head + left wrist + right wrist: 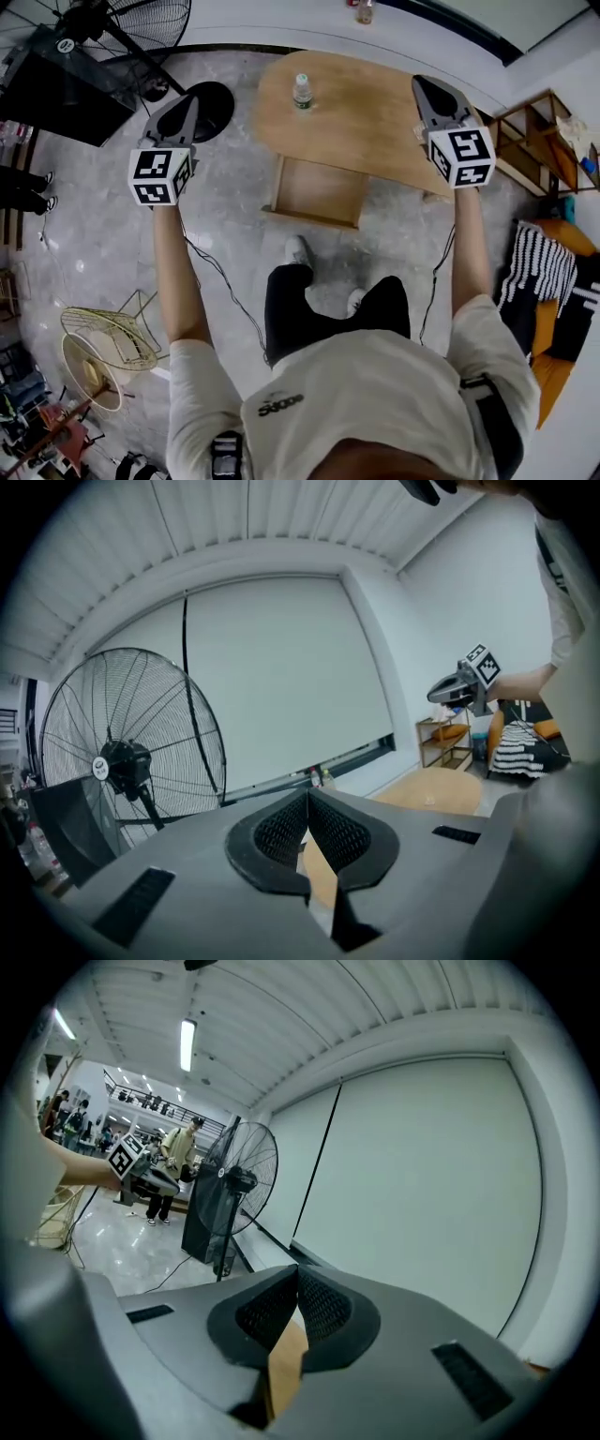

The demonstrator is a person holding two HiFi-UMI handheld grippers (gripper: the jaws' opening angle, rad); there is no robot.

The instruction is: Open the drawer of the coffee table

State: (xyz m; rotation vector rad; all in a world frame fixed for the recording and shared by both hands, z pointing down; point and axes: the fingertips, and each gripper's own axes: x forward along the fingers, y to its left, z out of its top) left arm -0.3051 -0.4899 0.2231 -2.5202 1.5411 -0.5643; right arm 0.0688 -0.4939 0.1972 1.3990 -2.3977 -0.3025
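Overhead, the head view shows a person in a white T-shirt standing on a grey marble floor, both arms stretched forward. The grey left gripper point(190, 101) is at the upper left and the grey right gripper point(425, 84) at the upper right, each with its marker cube nearest the camera. Between them at upper centre stands the light-wood, oval-topped coffee table point(375, 131), a clear plastic water bottle point(301, 91) upright on it. Its shallow wooden drawer point(317, 192) already juts out from the near edge toward the person's feet, apparently empty, well apart from both grippers. The job looks done.

Next, the left gripper view has the ribbed black jaws pressed together on nothing, aimed at a white window blind. A black pedestal fan point(127, 761) fills the left, the right gripper hangs at the right edge, and a sliver of the coffee table sits at the lower right.

Lastly, the right gripper view also shows its jaws closed and empty, with the fan left of centre and the left gripper at the far left.

The drawer looks like a stiff, fairly light box that should slide straight. No handle can be made out, so its near front panel seems the likeliest place to grip.
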